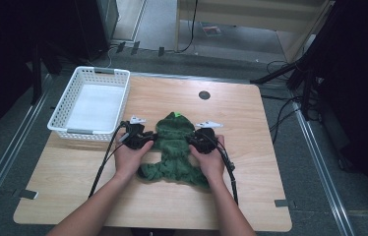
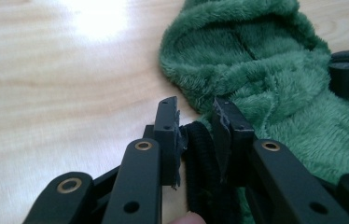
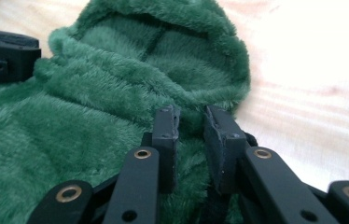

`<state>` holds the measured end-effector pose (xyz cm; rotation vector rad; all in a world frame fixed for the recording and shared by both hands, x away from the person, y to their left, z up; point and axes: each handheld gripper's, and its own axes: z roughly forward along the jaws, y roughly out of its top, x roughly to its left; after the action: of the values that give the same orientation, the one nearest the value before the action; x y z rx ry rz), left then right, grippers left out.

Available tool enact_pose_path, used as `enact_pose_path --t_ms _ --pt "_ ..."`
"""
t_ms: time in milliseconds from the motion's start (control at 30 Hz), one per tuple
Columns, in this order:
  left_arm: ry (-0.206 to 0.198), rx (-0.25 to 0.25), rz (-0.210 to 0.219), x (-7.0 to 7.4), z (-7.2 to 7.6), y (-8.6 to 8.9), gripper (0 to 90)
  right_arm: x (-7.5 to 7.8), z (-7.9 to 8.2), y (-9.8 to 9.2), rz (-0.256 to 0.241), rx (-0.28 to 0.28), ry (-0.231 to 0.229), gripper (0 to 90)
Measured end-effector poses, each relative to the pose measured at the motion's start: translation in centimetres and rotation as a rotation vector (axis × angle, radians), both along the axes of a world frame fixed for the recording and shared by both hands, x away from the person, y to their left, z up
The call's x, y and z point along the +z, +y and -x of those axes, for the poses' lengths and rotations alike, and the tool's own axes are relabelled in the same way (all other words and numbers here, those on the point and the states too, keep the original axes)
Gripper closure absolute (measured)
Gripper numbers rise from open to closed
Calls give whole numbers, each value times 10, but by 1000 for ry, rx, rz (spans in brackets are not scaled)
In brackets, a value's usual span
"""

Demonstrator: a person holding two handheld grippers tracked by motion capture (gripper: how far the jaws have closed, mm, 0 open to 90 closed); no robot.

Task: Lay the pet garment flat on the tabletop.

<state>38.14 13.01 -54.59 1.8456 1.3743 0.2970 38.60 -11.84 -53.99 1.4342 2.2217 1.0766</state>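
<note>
From the high view, the fuzzy green hooded fleece garment (image 1: 176, 150) is lying at the frame's centre on the wooden table (image 1: 251, 128), with the white plastic basket (image 1: 91, 101) sitting upper left. In the left gripper view, the left gripper (image 2: 196, 116) is pinching a black ribbed cuff (image 2: 200, 154), jaws narrowly parted around it. In the right gripper view, the right gripper (image 3: 190, 117) is clamping green pile likewise. Folding seems to be starting; next, both should lift together.
</note>
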Motion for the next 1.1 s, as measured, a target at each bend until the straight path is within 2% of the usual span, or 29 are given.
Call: enact_pose_path --t_ms 133,167,233,367,467,600,733,833,967,1100 --pt "-3 26 -20 1 -9 -2 708 0 -9 4 0 -23 0 745" --pt "-15 28 -29 2 -10 -1 690 1 -8 5 6 -24 1 737" --pt "-32 25 -18 4 -7 0 648 1 -5 5 -3 -12 -1 680" --pt "-98 14 25 12 7 1 597 0 3 1 -42 -7 3 641" --pt "-119 -19 42 19 15 1 568 1 7 -3 -73 -3 -13 597" --pt "-168 -46 62 30 30 6 524 10 17 -8 -94 6 -62 532" --pt "-210 -68 64 35 51 22 493 19 34 -18 -102 25 -97 447" --pt "-220 -64 71 32 65 35 474 22 48 -30 -96 16 -110 361" --pt "-224 -23 76 24 87 62 470 20 68 -49 -92 -8 -131 249" --pt "-217 10 91 16 104 87 457 18 82 -64 -87 -21 -136 185"
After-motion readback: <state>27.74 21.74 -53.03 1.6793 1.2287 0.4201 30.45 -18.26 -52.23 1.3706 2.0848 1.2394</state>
